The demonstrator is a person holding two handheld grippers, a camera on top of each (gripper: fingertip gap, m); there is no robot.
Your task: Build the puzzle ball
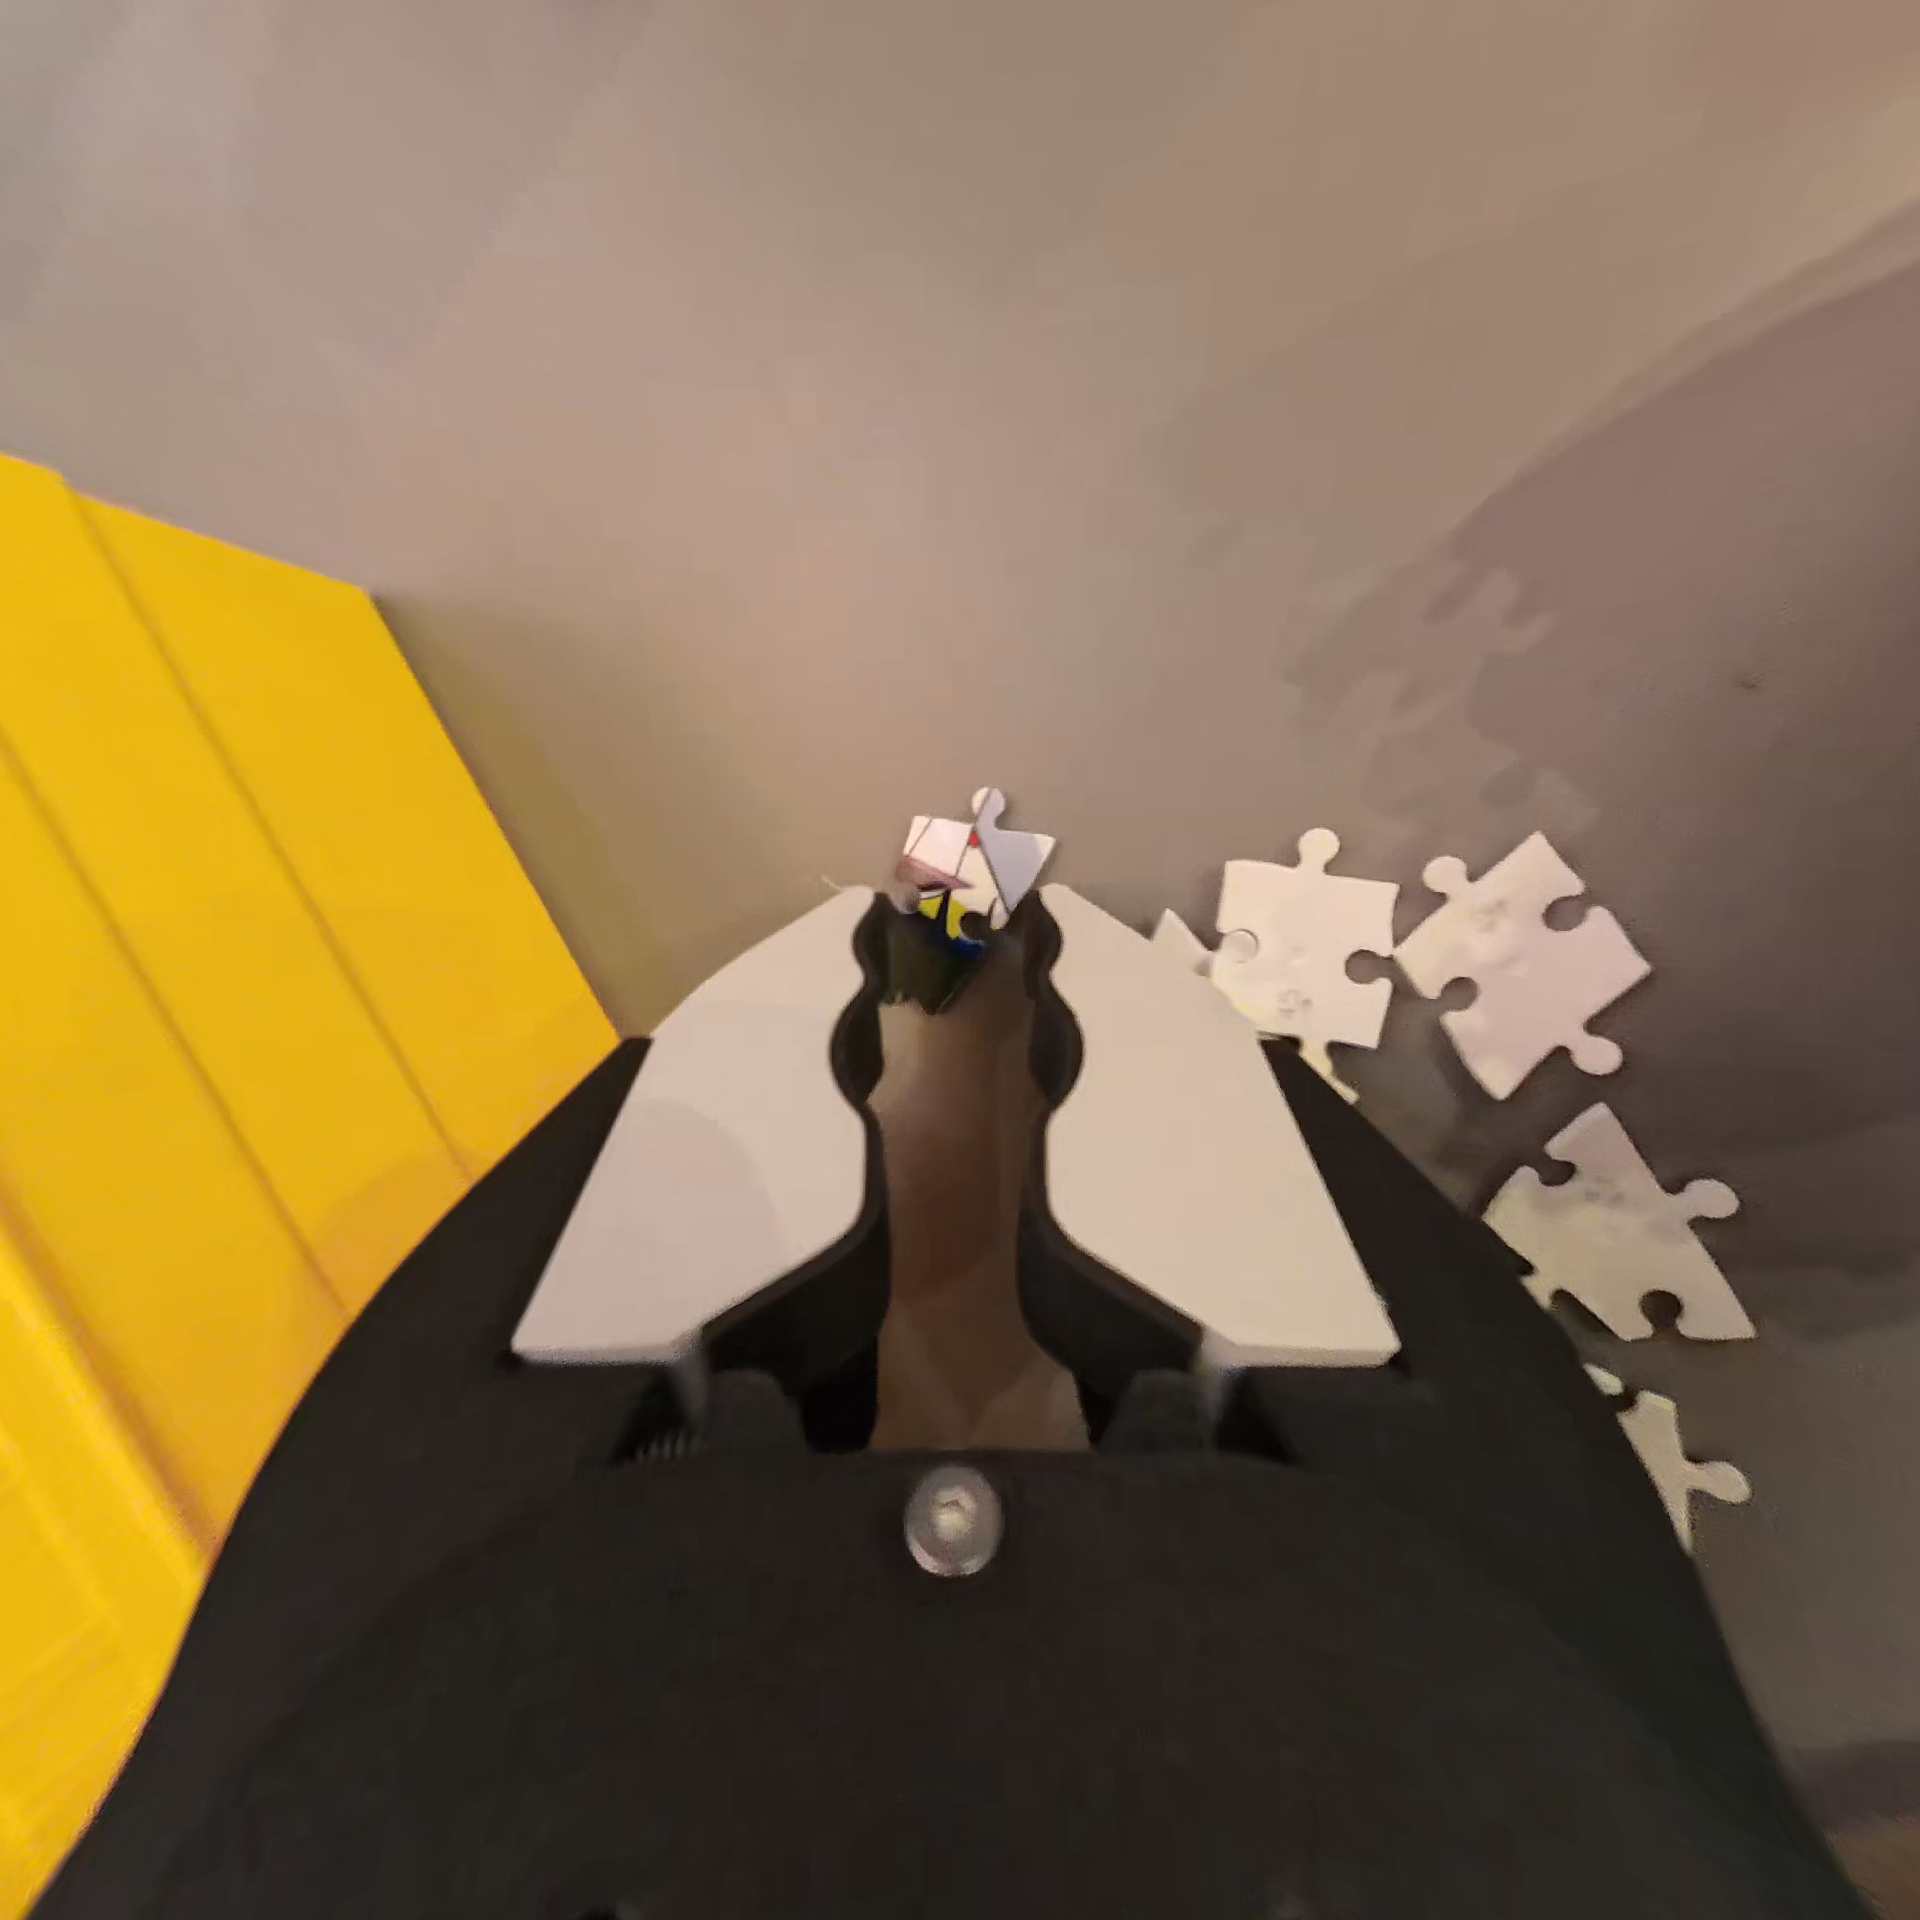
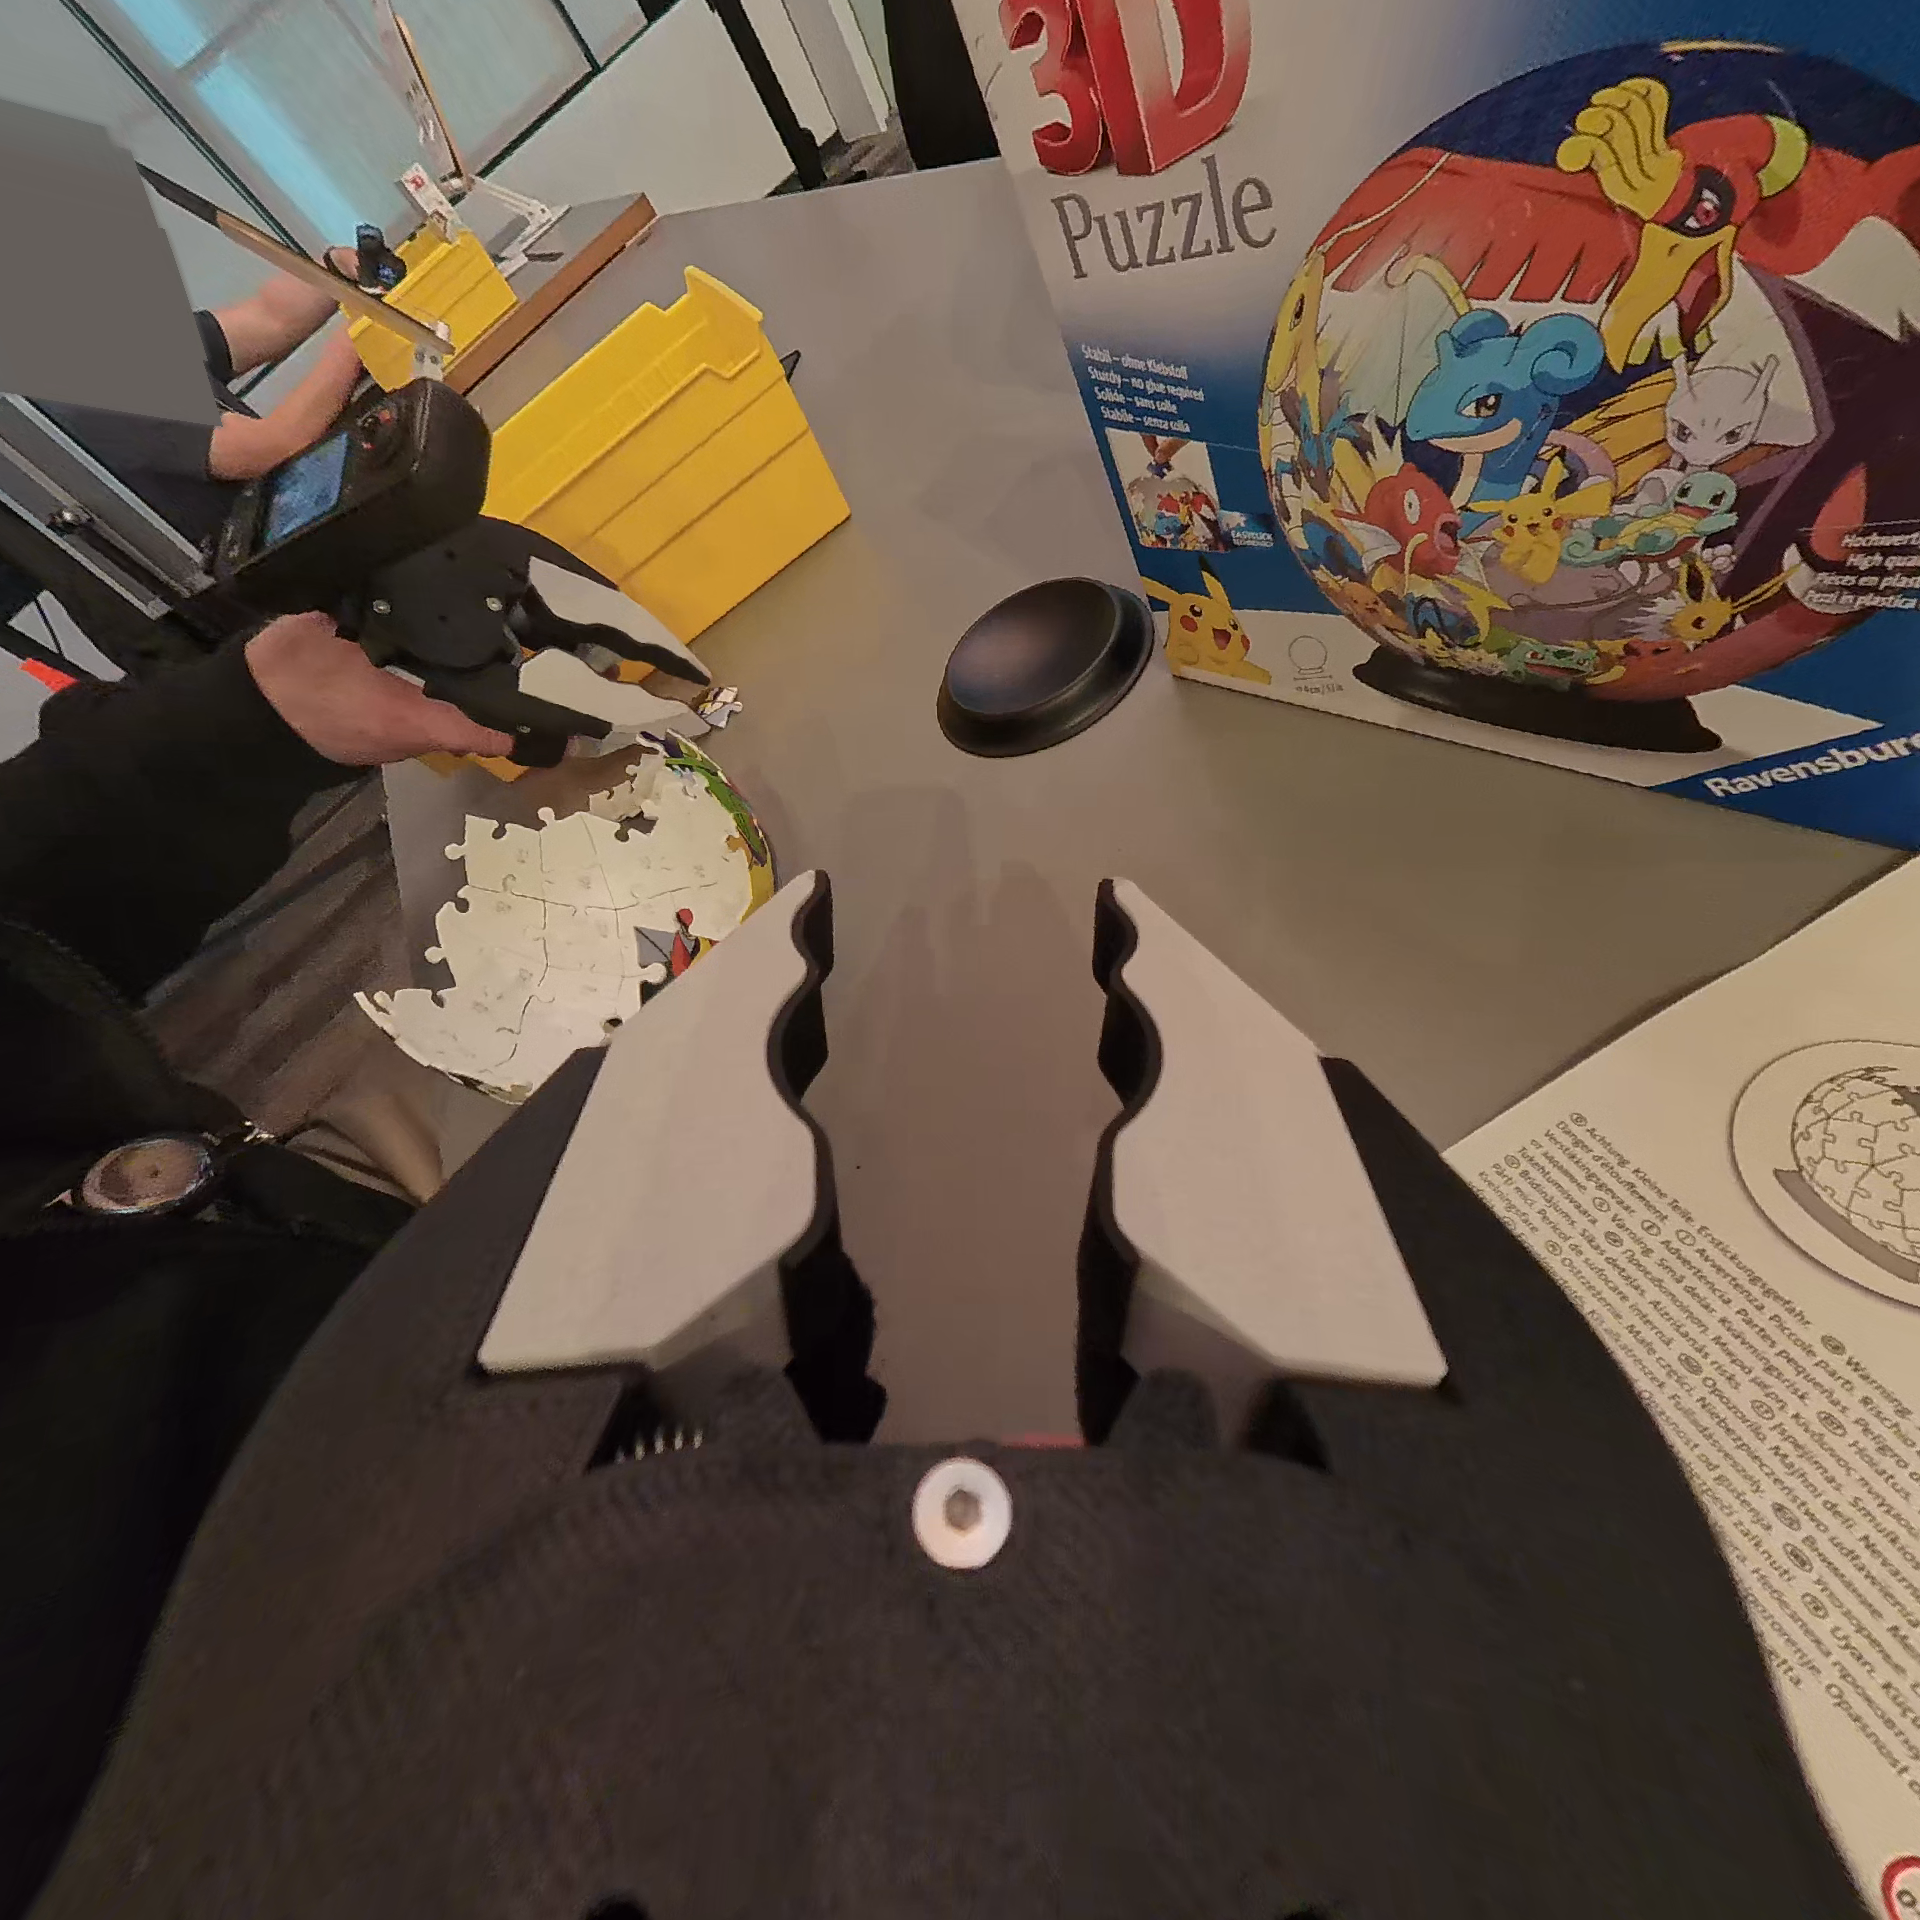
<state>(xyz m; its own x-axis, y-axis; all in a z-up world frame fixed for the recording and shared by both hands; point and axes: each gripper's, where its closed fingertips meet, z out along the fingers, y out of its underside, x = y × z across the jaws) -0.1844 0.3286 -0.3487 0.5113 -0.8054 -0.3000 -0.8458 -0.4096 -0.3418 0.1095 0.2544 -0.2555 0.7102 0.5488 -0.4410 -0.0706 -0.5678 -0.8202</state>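
Pinching a piece (image 1: 977, 868) at its tips, the left gripper (image 1: 956, 914) hangs above the table (image 1: 935, 468), near the half-built ball (image 2: 582, 935). Best keep that grip light and square the tabs before pressing in. The right gripper (image 2: 961, 904) is spread, empty.

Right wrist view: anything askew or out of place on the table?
The half-built white puzzle ball shell lies tipped on its side, hanging past the grey table edge, off the round black stand. The left gripper grips one small puzzle piece. Nothing looks damaged.
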